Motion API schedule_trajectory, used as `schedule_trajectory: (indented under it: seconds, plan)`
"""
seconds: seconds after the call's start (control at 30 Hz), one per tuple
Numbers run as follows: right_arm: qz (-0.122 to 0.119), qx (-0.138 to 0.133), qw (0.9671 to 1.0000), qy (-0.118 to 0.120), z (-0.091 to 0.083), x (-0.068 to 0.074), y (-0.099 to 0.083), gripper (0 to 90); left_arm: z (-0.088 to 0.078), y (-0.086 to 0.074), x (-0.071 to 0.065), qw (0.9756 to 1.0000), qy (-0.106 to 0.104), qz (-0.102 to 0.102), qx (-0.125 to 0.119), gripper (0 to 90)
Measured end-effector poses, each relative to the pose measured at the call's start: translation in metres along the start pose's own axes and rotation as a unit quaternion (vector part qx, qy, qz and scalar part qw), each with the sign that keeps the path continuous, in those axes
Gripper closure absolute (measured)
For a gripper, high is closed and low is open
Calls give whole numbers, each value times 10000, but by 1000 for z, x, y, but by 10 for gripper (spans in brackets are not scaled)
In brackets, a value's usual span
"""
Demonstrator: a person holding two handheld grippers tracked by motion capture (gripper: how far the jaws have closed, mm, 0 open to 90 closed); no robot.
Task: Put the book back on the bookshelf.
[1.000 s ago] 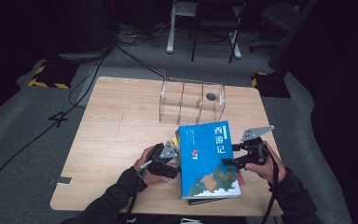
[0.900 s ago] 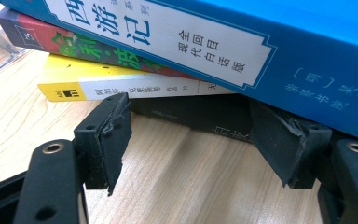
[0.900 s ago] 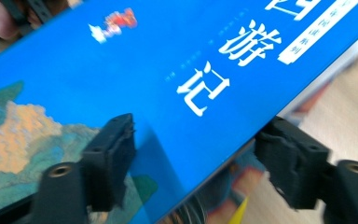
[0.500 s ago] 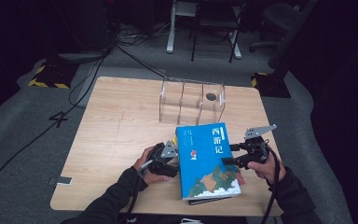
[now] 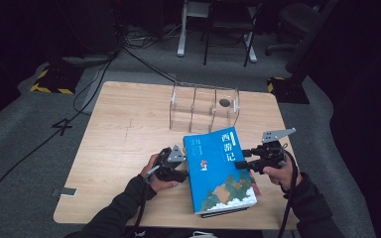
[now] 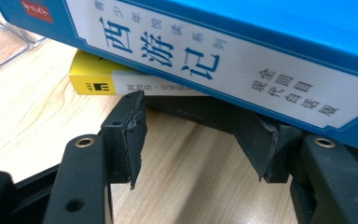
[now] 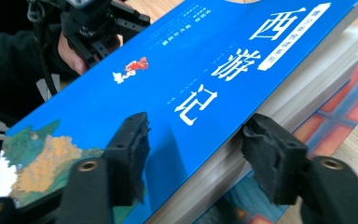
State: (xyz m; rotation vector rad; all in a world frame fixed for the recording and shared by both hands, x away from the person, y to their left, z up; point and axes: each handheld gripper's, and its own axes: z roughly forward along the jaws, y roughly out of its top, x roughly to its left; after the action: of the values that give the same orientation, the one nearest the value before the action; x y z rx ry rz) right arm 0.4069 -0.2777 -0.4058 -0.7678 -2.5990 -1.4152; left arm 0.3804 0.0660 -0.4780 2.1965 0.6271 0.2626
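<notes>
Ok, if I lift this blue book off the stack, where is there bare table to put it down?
The left half of the table is bare wood, from its left edge to the left tool and the clear organizer. The near right is crowded: the blue book on its stack, with the right tool beside it.

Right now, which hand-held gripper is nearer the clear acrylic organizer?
Right. The right hand-held gripper sits at the blue book's right edge, below the organizer; the left lies lower-left.
</notes>
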Motion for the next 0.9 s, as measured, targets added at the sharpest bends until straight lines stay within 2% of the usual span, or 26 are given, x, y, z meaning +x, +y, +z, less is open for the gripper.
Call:
schedule_trajectory:
  seconds: [0.13,0.27,0.37,0.5,0.6,0.67,0.77,0.83,0.9]
  plan:
    - [-11,38,9993,379,2,-5,9,444,1,0,3,10000,35,-34,-26,437]
    - [115,147,9984,531,3,-10,23,497,2,1,6,10000,40,-55,-49,440]
    - [119,272,9988,392,6,-11,31,522,1,1,6,10000,52,-42,-53,440]
    - [257,175,9994,156,9,-14,33,609,1,1,6,9999,91,-21,-45,440]
    - [108,34,9999,9,9,-11,31,672,1,1,6,9999,133,3,-42,440]
    - [4,-67,10000,15,7,-9,30,713,1,1,7,9997,213,-93,-59,440]
    - [-182,-231,9996,45,4,-5,31,784,2,1,9,9998,158,-62,-63,437]
    - [-305,-168,9994,-1,5,-1,32,803,2,1,12,9999,125,-56,-58,424]
    - [-316,-106,9994,-30,7,-1,31,804,2,1,13,9999,114,-98,-57,425]
